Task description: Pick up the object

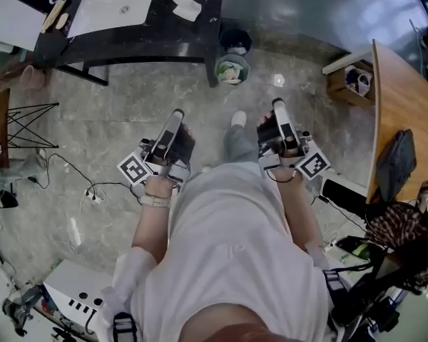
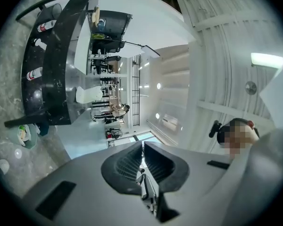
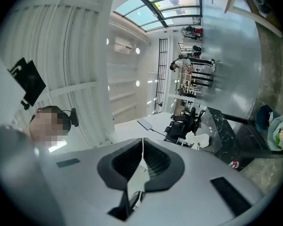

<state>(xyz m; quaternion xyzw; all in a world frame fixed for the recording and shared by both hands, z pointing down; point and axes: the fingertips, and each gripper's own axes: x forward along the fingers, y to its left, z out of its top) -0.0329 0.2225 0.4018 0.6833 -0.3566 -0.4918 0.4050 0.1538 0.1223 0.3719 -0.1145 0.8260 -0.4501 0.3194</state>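
We held the left gripper (image 1: 176,115) and right gripper (image 1: 279,107) at our waist, both clenched on nothing. The likeliest object, a white lump (image 1: 186,3), lay on the black table (image 1: 164,34) well ahead. We judged it best to step close and spread the jaws before reaching.

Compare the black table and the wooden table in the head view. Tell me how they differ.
Colour: the black table has a dark glossy top, while the wooden table is light brown.
Load: the black table carries a white board and a crumpled white thing; the wooden table carries a dark bag.
Place: the black table lies ahead of the person, the wooden table to their right.
Both stand on the grey stone floor.
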